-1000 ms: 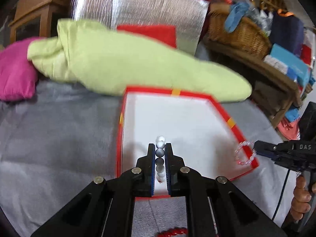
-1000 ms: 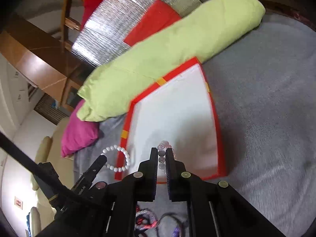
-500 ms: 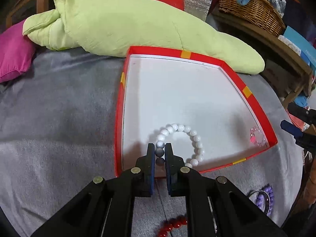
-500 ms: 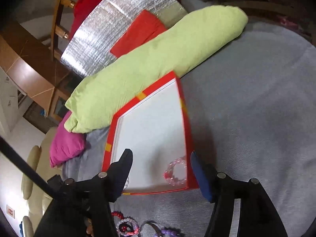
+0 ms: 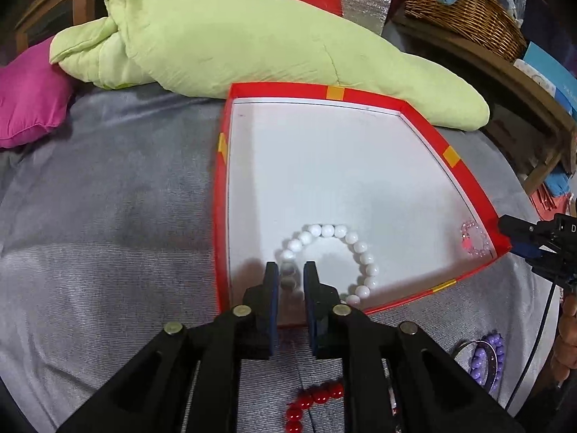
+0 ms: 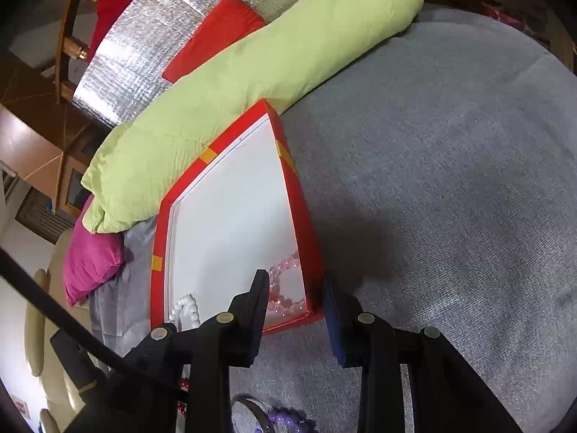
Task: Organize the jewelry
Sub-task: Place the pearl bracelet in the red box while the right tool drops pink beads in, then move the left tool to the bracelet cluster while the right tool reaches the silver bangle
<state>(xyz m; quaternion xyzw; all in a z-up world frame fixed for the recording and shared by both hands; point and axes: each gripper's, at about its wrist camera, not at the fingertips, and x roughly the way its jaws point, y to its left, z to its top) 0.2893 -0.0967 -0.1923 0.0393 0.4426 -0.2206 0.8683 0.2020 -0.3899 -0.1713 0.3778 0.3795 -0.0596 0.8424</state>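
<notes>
Two bracelets sitting in the shallow red-rimmed white tray (image 5: 465, 176)

Left gripper (image 5: 290, 274) is opening, loosening off the white bead bracelet (image 5: 335, 232); right gripper (image 6: 295, 288) is closing empty above the pink crystal bracelet (image 6: 285, 265).

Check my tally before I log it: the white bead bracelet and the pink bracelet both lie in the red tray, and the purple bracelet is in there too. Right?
Not quite. The purple bracelet lies on the grey cloth outside the red tray, as the left wrist view shows. The white bead bracelet and pink bracelet are in the tray.

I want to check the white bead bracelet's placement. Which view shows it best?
The left wrist view: the whole white bead bracelet lies in the red tray. The right wrist view shows only a few beads behind the claw.
</notes>
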